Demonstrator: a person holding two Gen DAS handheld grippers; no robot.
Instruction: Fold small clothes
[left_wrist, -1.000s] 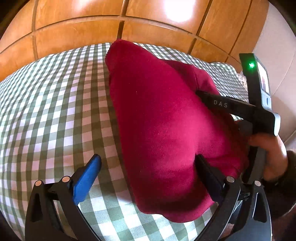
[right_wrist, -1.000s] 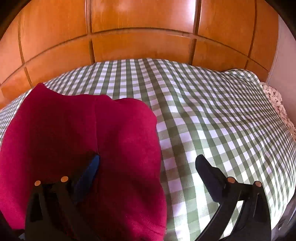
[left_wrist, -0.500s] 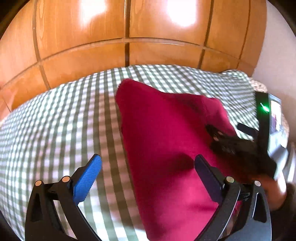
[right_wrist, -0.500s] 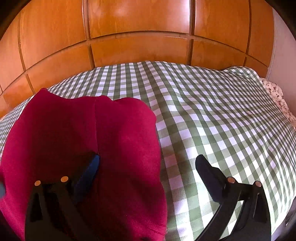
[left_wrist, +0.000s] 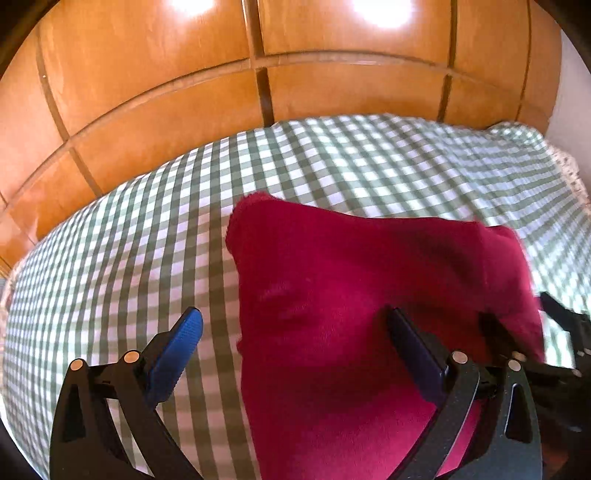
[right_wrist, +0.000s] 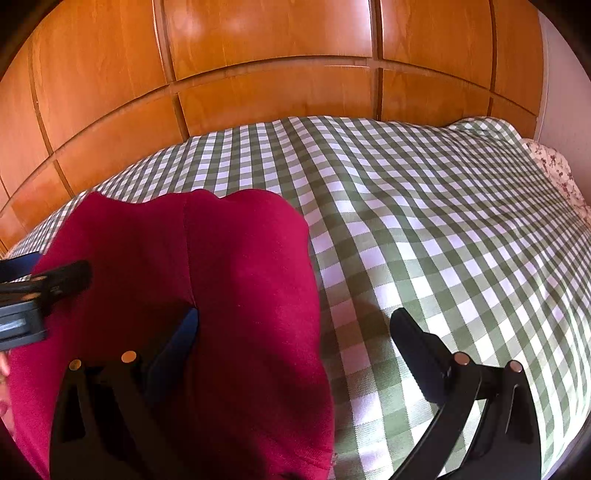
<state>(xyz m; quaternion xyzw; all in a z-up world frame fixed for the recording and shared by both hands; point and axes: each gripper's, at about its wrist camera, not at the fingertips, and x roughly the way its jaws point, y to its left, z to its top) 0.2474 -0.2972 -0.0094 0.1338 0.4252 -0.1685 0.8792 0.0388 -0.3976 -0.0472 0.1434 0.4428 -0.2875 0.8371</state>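
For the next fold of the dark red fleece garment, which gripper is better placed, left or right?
Probably the left gripper: its open fingers straddle the dark red fleece garment's side edge. The right gripper also straddles an edge, so the advantage is slight.

Wooden wardrobe front (right_wrist: 273, 92): orange-brown panels divided by dark grooves, filling the far side; two bright glare patches showed near its top in the left wrist view. Bed cover (right_wrist: 424, 229): green-and-white gingham, lightly wrinkled, spread from near to the panels. Floral fabric (right_wrist: 554, 166): a strip at the far right edge. Pale wall (right_wrist: 565, 85): far right, plain.
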